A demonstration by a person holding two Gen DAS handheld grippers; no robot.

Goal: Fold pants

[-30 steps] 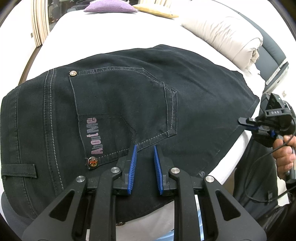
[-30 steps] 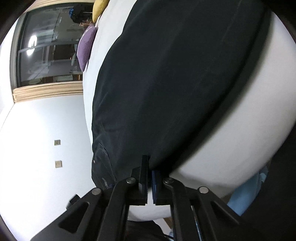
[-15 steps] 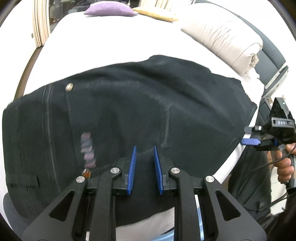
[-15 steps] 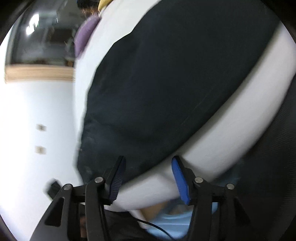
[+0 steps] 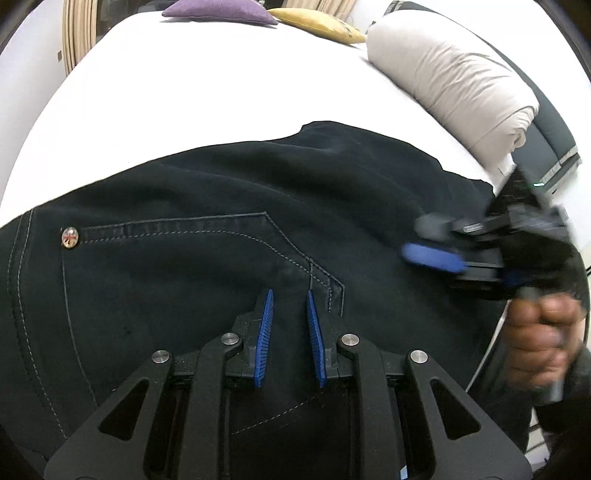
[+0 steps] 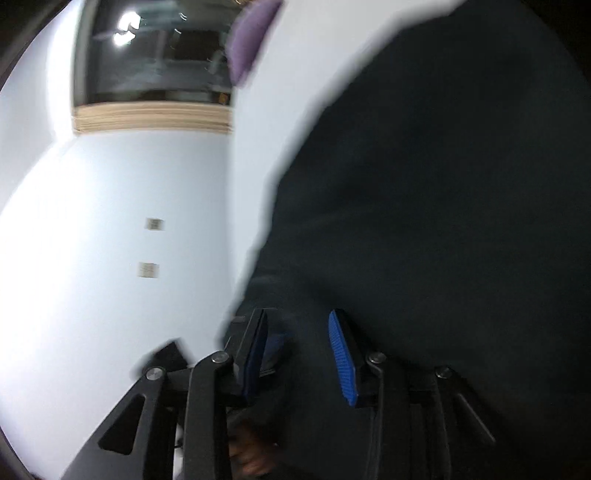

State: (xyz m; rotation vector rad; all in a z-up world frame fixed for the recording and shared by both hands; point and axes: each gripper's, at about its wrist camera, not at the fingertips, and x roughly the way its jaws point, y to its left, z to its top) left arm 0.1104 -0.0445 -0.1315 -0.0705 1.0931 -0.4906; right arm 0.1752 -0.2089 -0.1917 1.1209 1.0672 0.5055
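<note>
The pants (image 5: 229,236) lie spread across the white bed (image 5: 221,96), dark denim with the back pocket (image 5: 177,280) facing up and a small metal rivet (image 5: 70,236) at the pocket's left corner. At the far left of the left wrist view, the waistband side runs off toward the bed's near edge.

Further right, the left claw (image 5: 289,308) hovers low over the pocket's right corner, its blue pads parted with nothing between them; the cloth beneath looks flat and ungrasped. Beyond it, toward the head of the bed, a purple pillow (image 5: 218,9), a yellow cushion (image 5: 317,24) and a rolled beige duvet (image 5: 454,81) sit well apart from the pants.

At the right edge the right claw (image 5: 417,240) reaches in over the fabric, blurred by motion. In its own view (image 6: 297,336) the pads stand clearly apart, dark cloth filling the space behind them; whether any fold sits between them is hard to say through the blur.

The risk from here is a poor pinch. If either claw closes on only the top layer, the fold would drag one layer and leave the lower one bunched. The denim looks stiff and heavy, so a shallow bite near the edge could slip out mid-lift. A grip taken on the pocket flap rather than the leg would skew the fold line.
</note>
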